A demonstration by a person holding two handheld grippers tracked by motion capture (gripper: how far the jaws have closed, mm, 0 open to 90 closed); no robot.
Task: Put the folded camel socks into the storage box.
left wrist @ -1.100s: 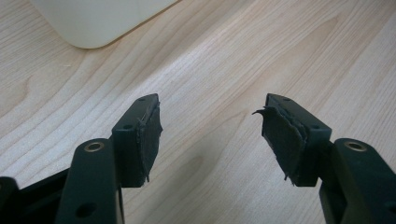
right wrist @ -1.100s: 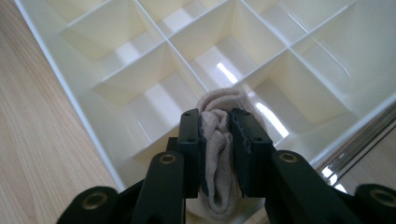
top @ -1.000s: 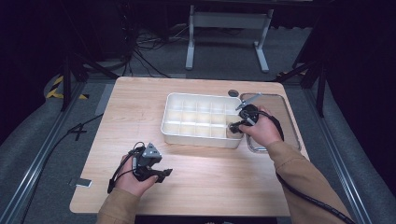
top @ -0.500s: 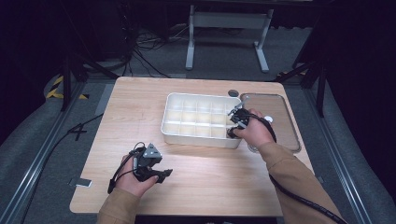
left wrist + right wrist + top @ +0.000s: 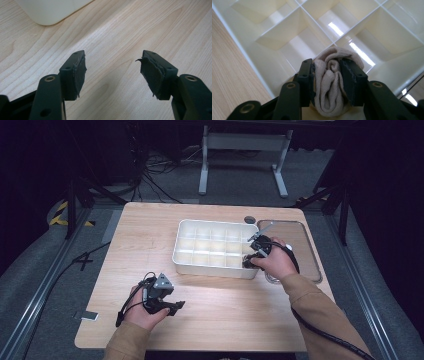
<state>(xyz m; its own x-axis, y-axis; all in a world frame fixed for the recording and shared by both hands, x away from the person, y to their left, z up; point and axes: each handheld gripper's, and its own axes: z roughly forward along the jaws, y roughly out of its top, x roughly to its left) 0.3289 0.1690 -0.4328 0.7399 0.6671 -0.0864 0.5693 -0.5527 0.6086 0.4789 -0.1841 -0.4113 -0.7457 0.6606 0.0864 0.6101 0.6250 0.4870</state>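
Note:
A white divided box (image 5: 214,269) stands mid-table. My right gripper (image 5: 251,255) hangs over the box's near right corner. In the right gripper view, a rolled beige cloth (image 5: 331,87) sits between the pads of my right gripper (image 5: 328,77), above a compartment of the box (image 5: 259,60). Its jaws have just been opening, and both pads still touch the cloth. My left gripper (image 5: 176,306) rests low near the table's front left. Its jaws (image 5: 113,72) are open over bare wood with nothing between them.
A clear shallow tray (image 5: 297,245) lies right of the box, partly under the right hand. A small dark round disc (image 5: 249,219) sits behind the box. The box's corner (image 5: 47,15) is ahead of the left gripper. Wooden tabletop spreads to the left and front.
The right hand with the cloth has shifted slightly left, from the clear tray's edge to over the box's near right corner. The left hand has stayed put.

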